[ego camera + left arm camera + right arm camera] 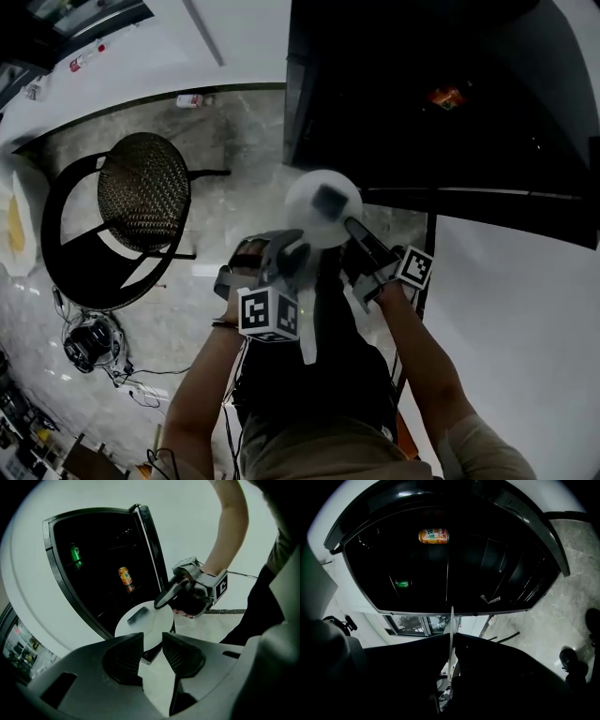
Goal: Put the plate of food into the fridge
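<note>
Thin white round plate (pixel 323 208) with a dark food piece (pixel 136 617) sits before the open black fridge (pixel 93 573). Right gripper (pixel 352 227) jaws clamp its rim. Left gripper (pixel 152 641) jaws are half apart, empty, near the rim. Judged stiff, slippery, breakable and light: keep it level, hold by the rim.

The left gripper (pixel 289 251) and the right gripper (pixel 354 230) have grey moulded bodies, and each carries 1 white cube (pixel 269 314) printed with black square markers. The jaw pads (pixel 180 654) are dark and ribbed. The person wears a dark top (pixel 309 375) and 1 dark band (pixel 225 324) on the left wrist.
</note>
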Tool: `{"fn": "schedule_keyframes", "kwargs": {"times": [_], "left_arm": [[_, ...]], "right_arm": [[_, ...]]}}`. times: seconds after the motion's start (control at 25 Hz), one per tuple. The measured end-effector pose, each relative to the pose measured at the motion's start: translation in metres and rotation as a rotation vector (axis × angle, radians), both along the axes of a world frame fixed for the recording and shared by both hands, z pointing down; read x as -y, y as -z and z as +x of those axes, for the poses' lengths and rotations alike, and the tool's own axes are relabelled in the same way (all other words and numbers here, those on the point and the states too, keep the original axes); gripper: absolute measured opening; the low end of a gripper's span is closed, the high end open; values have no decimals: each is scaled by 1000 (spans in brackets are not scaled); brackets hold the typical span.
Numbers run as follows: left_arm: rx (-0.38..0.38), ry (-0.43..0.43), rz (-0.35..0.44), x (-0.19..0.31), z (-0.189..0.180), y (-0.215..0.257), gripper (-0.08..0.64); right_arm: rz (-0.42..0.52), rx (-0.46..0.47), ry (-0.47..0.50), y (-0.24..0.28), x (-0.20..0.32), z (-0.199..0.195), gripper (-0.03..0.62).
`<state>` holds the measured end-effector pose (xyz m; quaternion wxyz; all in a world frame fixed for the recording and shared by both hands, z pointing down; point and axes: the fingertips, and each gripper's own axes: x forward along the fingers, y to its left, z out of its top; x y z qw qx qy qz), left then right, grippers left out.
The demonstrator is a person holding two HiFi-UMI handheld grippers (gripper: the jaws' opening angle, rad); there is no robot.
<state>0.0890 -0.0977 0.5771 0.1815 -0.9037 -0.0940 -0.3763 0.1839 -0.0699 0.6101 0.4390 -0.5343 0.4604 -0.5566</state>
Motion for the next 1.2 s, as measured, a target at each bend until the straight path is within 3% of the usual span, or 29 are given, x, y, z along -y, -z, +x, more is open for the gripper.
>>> {"fn": "schedule_keyframes", "kwargs": {"times": [0.32, 1.2], "left_arm": [[12, -32, 13, -11, 10, -35, 129], [61, -16, -4, -12, 27, -135, 129]], "right_arm": [[16, 13, 5, -34, 10, 3, 35], [-30, -20, 23, -127, 13, 24, 34]]}}
